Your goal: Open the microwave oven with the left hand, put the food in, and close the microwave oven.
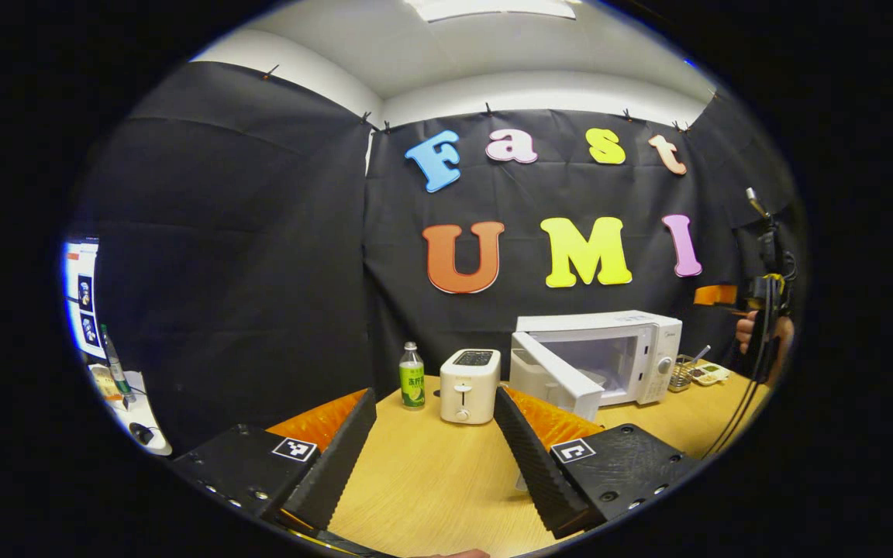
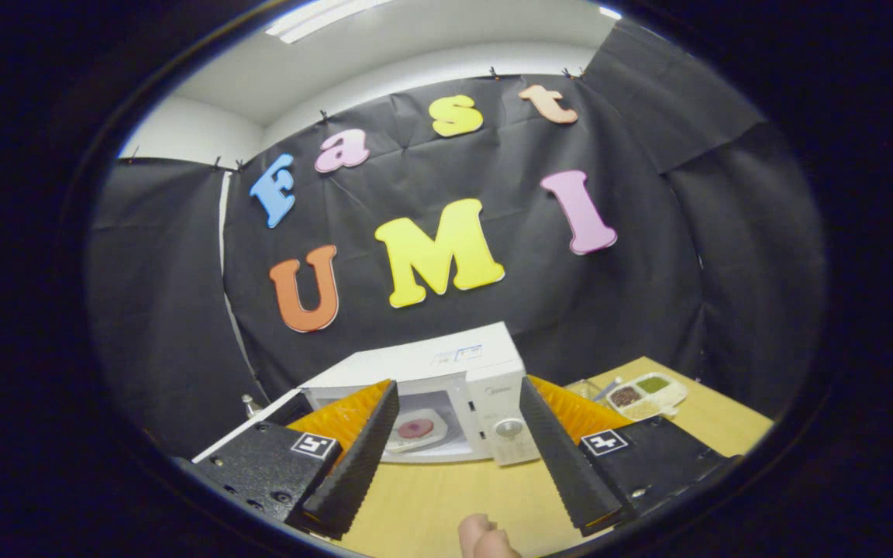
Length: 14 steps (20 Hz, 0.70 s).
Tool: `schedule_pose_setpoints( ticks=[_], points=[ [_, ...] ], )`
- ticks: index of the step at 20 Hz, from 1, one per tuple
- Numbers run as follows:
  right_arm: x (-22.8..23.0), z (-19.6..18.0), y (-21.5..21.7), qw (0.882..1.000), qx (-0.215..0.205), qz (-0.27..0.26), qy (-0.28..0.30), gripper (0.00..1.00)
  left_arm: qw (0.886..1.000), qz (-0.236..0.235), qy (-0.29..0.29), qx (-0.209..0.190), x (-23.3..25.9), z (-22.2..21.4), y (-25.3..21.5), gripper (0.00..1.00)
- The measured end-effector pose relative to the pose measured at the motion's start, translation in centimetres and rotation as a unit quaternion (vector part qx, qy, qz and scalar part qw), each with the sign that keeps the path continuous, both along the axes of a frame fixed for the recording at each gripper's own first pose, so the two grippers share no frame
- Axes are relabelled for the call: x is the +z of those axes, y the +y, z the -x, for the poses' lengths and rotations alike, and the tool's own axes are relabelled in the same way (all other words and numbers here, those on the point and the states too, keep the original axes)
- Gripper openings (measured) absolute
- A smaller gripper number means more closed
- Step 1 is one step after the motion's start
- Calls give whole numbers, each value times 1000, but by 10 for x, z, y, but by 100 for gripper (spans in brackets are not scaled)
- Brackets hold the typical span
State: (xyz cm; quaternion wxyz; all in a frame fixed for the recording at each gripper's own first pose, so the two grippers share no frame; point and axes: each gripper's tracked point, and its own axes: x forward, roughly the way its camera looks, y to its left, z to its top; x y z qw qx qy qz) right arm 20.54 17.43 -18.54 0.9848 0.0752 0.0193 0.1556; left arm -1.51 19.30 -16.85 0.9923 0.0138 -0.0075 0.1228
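The white microwave (image 1: 609, 353) stands at the back of the wooden table with its door (image 1: 559, 380) swung open toward the left. In the right gripper view, a white plate with a pink piece of food (image 2: 415, 428) lies inside the microwave (image 2: 462, 364). My left gripper (image 1: 435, 399) is open and holds nothing, well back from the microwave over the table. My right gripper (image 2: 460, 384) is also open and holds nothing, a short way in front of the microwave's opening. In the left gripper view, the right gripper (image 1: 764, 298) and the hand (image 1: 745, 329) holding it show at the far right.
A white toaster (image 1: 470, 385) and a green-labelled bottle (image 1: 412, 376) stand left of the microwave. A divided tray of food (image 2: 644, 391) and a wire basket (image 1: 679, 373) sit to its right. A fingertip (image 2: 481, 539) shows at the bottom edge of the right gripper view. The wooden tabletop (image 1: 431, 480) stretches in front.
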Motion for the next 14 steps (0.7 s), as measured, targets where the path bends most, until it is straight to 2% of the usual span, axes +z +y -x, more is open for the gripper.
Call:
schedule_pose_setpoints(
  ticks=[2,3,4,5,6,7,8,9,10,11,14],
  points=[
    [22,24,-24,1000,0,6,-28,99,1000,6,0,-23,-9,-9,-8,66],
    [32,35,-34,999,1,5,-37,99,1000,11,5,-29,-14,-13,-8,47],
    [37,46,-44,999,0,4,-44,100,999,15,8,-36,-18,-16,-8,41],
    [42,55,-54,999,1,5,-47,100,999,17,7,-34,-21,-19,-7,41],
    [47,66,-64,999,2,4,-52,99,999,15,0,-35,-21,-21,-3,37],
    [50,74,-72,998,4,7,-54,99,999,22,1,-49,-25,-26,-9,29],
    [51,82,-80,998,3,11,-58,99,998,30,3,-53,-34,-32,-11,0],
    [53,88,-88,998,1,14,-63,99,998,38,12,-51,-41,-35,-11,2],
    [56,93,-95,997,-4,17,-69,99,998,42,21,-48,-52,-38,-8,0],
    [60,98,-103,997,-8,21,-77,99,998,46,25,-45,-59,-42,-6,5],
    [63,115,-115,996,-8,31,-86,99,996,60,29,-64,-77,-54,-18,0]
  ],
)
